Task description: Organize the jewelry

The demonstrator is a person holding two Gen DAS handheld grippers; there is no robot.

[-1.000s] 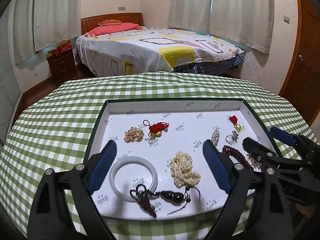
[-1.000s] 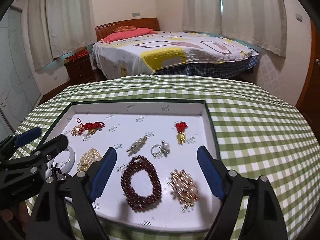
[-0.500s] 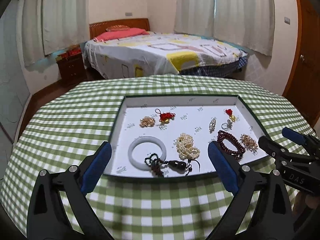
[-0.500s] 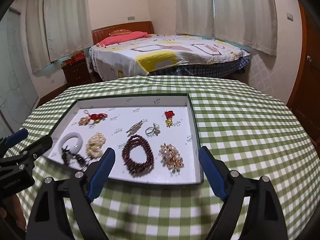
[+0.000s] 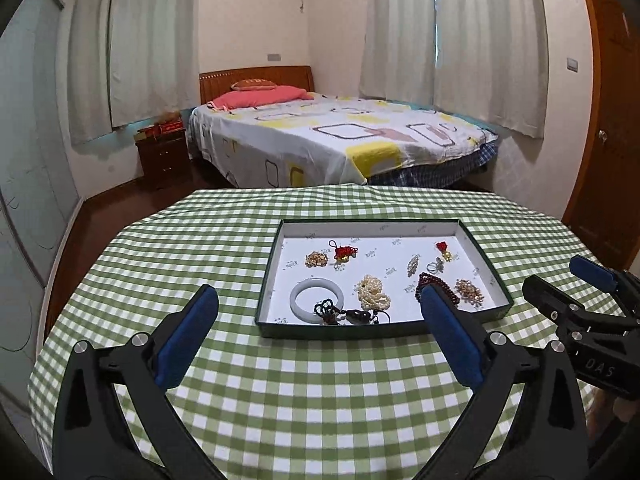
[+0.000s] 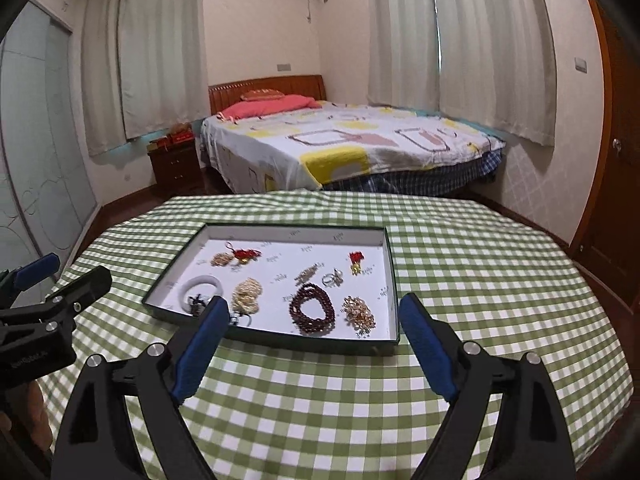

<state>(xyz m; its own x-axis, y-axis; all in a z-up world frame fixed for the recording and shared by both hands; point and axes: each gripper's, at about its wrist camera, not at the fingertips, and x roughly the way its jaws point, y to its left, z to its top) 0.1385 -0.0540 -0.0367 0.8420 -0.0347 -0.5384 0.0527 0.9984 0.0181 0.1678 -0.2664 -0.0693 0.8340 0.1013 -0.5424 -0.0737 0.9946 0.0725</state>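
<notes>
Left claw (image 5: 318, 332) opening wide and right claw (image 6: 314, 344) standing wide, both carrying nothing, jewelry tray (image 5: 494, 280) sitting ahead of them on the counter (image 5: 320, 392); a careless reach risks snagging the tangled pearl bracelet (image 5: 373, 292).

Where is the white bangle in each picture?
Left wrist: the bangle lies low in the tray's left half, beside the pearls.
Right wrist: the bangle is at the tray's near left corner, partly behind the gripper's finger.
Shared landmark: the pearls, just right of it.
</notes>
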